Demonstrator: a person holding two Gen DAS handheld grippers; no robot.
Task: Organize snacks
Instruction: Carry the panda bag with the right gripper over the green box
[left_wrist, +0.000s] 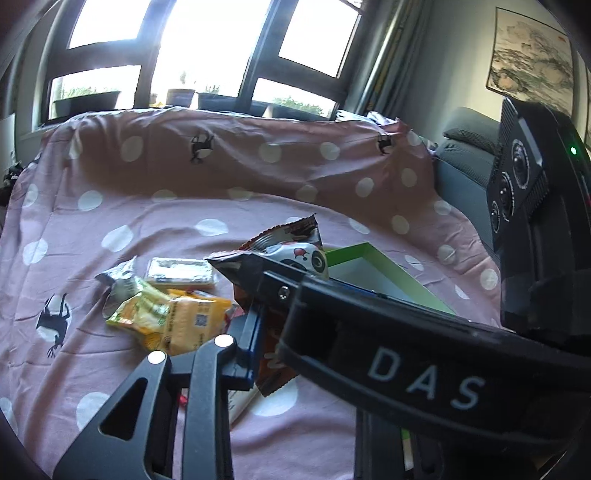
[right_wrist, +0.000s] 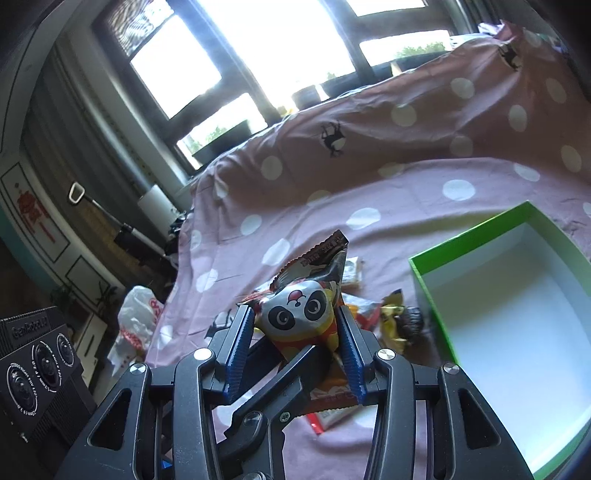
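A puffy panda snack bag (right_wrist: 299, 314) with a brown crimped top is held above the pink dotted sheet (right_wrist: 369, 177), my right gripper (right_wrist: 295, 317) shut on its sides with both blue pads. In the left wrist view the same panda snack bag (left_wrist: 295, 251) shows beyond the right gripper's black finger (left_wrist: 332, 306). My left gripper (left_wrist: 269, 332) is closed on the bag's orange lower end; its blue pad (left_wrist: 251, 332) presses the foil and its other finger is hidden. One left finger (right_wrist: 288, 384) crosses under the bag. The green box (right_wrist: 436, 291), white inside, lies open to the right.
Loose snacks lie on the sheet: yellow packets (left_wrist: 177, 317), a clear-wrapped pack (left_wrist: 181, 273), a silver packet (left_wrist: 118, 280), a yellow-and-black packet (right_wrist: 399, 321). A grey sofa (left_wrist: 465, 158) stands right of the bed. A white plastic bag (right_wrist: 136, 321) lies on the floor at left.
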